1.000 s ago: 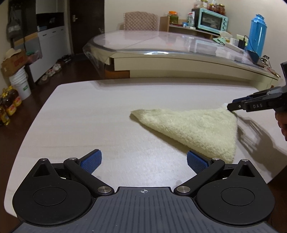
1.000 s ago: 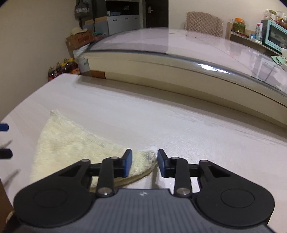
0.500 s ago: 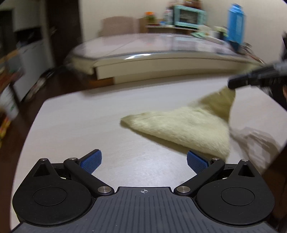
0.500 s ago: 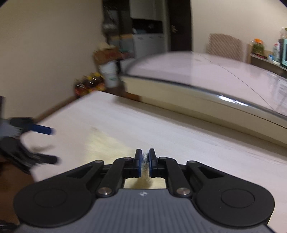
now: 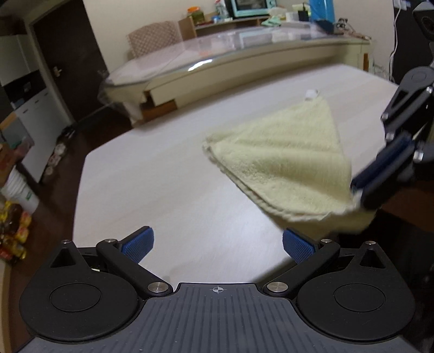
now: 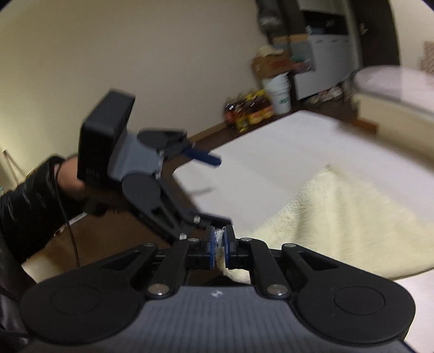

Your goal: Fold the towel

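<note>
A pale yellow towel [image 5: 284, 163] lies on the white table [image 5: 149, 190], folded into a triangle with layered edges and a small white loop at its far tip. My right gripper [image 5: 358, 194] is shut on the towel's near corner at the right and holds it just above the near table edge. In the right wrist view the corner sits pinched in that gripper [image 6: 219, 244] while the rest of the towel [image 6: 339, 217] spreads away to the right. My left gripper [image 5: 217, 243] is open with nothing between its blue pads, just short of the towel. It also shows in the right wrist view [image 6: 214, 187].
A big glass-topped table [image 5: 244, 54] stands behind the white one, with a chair [image 5: 154, 38] and a shelf holding a teal oven [image 5: 252, 5]. Bottles [image 6: 249, 111] and a white bucket [image 6: 279, 95] stand on the floor by the wall. A black sleeve [image 6: 27, 206] holds the left gripper.
The right gripper closed on the towel's far right corner, lifted it and carried it over to the near edge, folding the towel. The left gripper stayed open and swung its view rightward.
</note>
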Tool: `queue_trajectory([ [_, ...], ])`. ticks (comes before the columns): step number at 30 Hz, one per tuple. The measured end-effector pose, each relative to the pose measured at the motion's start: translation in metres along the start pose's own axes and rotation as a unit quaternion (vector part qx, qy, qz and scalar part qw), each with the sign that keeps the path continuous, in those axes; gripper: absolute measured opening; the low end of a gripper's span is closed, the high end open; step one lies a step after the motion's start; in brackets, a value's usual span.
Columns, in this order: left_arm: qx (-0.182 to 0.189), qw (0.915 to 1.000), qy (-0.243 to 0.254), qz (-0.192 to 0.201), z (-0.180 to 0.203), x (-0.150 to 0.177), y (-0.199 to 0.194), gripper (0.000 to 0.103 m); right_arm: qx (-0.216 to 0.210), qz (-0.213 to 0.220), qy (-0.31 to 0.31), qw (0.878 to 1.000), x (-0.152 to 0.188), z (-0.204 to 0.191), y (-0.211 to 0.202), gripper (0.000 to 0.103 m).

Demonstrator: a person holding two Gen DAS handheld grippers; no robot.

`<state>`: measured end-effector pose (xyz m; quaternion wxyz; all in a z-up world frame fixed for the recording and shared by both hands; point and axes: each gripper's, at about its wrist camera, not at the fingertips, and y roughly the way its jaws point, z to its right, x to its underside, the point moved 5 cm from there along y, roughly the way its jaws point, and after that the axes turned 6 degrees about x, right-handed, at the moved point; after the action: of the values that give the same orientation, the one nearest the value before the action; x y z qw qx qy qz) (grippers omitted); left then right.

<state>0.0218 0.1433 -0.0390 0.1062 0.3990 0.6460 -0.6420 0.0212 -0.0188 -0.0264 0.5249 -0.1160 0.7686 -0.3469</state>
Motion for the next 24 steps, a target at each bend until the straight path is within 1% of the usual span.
queue_trajectory([
  [1, -0.003, 1.0, -0.001, -0.002, -0.002, 0.003, -0.001, 0.103, -0.002, -0.008, -0.001, 1.0, 0.001, 0.0, 0.004, 0.01],
  [2, -0.004, 1.0, -0.003, -0.002, -0.004, 0.004, -0.001, 0.103, -0.003, -0.014, -0.002, 1.0, 0.001, 0.001, 0.008, 0.016],
  [3, -0.006, 1.0, -0.005, 0.0, -0.006, 0.004, -0.002, 0.103, -0.003, -0.019, -0.003, 1.0, 0.001, 0.001, 0.011, 0.019],
  [4, -0.008, 0.9999, -0.006, 0.001, -0.008, 0.005, -0.002, 0.103, -0.003, -0.018, -0.003, 1.0, 0.0, 0.002, 0.011, 0.02],
  [7, -0.014, 0.9998, -0.014, 0.009, -0.016, 0.007, -0.003, 0.103, 0.008, 0.01, 0.006, 1.0, -0.019, 0.017, -0.008, 0.02],
  [9, -0.015, 0.9994, -0.023, 0.018, -0.021, 0.006, -0.002, 0.103, 0.028, 0.025, 0.004, 0.999, -0.033, 0.033, -0.018, 0.026],
  [10, -0.016, 0.9993, -0.027, 0.021, -0.023, 0.005, -0.002, 0.103, 0.042, 0.03, 0.0, 0.999, -0.042, 0.043, -0.02, 0.032],
  [11, -0.015, 0.9992, -0.03, 0.024, -0.024, 0.005, -0.001, 0.103, 0.06, 0.034, -0.01, 0.998, -0.05, 0.052, -0.02, 0.036],
  [12, -0.013, 0.9991, -0.031, 0.026, -0.025, 0.004, 0.0, 0.103, 0.084, 0.034, -0.033, 0.995, -0.062, 0.066, -0.013, 0.037],
  [13, -0.012, 0.999, -0.032, 0.028, -0.026, 0.003, 0.001, 0.103, 0.095, 0.031, -0.049, 0.994, -0.069, 0.073, -0.006, 0.037],
  [16, -0.007, 0.999, -0.032, 0.031, -0.026, 0.002, 0.004, 0.103, 0.119, 0.007, -0.096, 0.988, -0.088, 0.103, 0.028, 0.036],
  [18, -0.004, 0.999, -0.033, 0.031, -0.027, 0.002, 0.005, 0.103, 0.115, -0.014, -0.131, 0.985, -0.1, 0.122, 0.055, 0.035],
  [19, -0.003, 0.9989, -0.035, 0.03, -0.029, 0.003, 0.006, 0.103, 0.112, -0.02, -0.145, 0.983, -0.102, 0.125, 0.065, 0.034],
  [20, -0.002, 0.9989, -0.036, 0.029, -0.028, 0.004, 0.006, 0.103, 0.103, -0.03, -0.165, 0.98, -0.104, 0.128, 0.077, 0.031],
  [24, -0.002, 0.9985, -0.05, 0.021, -0.029, 0.011, 0.009, 0.103, 0.061, -0.059, -0.218, 0.972, -0.11, 0.137, 0.113, 0.031],
])
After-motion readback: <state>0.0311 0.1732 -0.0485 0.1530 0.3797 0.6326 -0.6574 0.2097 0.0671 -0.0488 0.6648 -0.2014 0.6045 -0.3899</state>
